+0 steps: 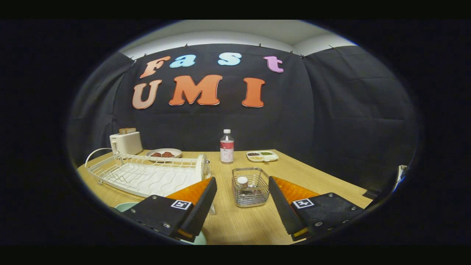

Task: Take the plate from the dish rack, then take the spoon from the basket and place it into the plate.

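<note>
My gripper (241, 184) is open and holds nothing, its fingers spread wide above the wooden table (312, 176). Just ahead, in line with the gap between the fingers, stands a small wire basket (254, 197). The spoon's white rounded end (242, 180) sticks up inside it. A white wire dish rack (143, 175) lies ahead of the left finger, with a white disc (200, 165) standing upright at its near right end. A pale green plate (126, 206) lies flat on the table under the left finger, mostly hidden by it.
Along the table's far side stand a white toaster (126, 142) with bread in it, a plate of brown food (163, 154), a clear bottle with a red label (227, 146) and a white divided dish (262, 155). Bare table lies right of the basket.
</note>
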`<state>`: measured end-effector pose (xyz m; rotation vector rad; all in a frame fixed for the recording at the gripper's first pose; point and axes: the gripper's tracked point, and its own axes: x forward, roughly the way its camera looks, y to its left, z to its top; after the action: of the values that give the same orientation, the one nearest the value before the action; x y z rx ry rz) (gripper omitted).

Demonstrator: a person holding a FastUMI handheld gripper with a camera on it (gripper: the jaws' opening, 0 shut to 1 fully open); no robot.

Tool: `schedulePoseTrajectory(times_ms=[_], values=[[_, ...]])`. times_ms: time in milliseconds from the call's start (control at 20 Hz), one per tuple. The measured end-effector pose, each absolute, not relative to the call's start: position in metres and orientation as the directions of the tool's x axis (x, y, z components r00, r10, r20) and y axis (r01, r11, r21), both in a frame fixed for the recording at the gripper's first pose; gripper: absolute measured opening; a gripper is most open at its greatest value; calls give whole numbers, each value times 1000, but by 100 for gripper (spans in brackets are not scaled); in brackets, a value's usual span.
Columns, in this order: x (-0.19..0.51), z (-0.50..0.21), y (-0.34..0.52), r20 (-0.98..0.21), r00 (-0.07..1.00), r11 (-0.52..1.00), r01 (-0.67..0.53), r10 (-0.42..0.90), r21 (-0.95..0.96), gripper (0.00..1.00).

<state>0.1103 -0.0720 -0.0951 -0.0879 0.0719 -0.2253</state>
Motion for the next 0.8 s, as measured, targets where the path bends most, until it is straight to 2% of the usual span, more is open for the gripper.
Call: schedulePoseTrajectory(times_ms=[100,150,200,250,350,600,800], values=[[117,-101,-73,-73,970,970,224,-231,-93,73],[121,-104,-74,-84,969,969,226,-234,-95,61],[126,-109,-75,-94,966,968,232,-241,-99,56],[128,-112,-77,-103,964,966,236,-246,-101,45],[132,-114,-76,-109,962,966,238,-249,-103,35],[138,-110,-83,-87,959,958,259,-270,-125,15],[140,-110,-84,-84,958,955,259,-273,-145,7]])
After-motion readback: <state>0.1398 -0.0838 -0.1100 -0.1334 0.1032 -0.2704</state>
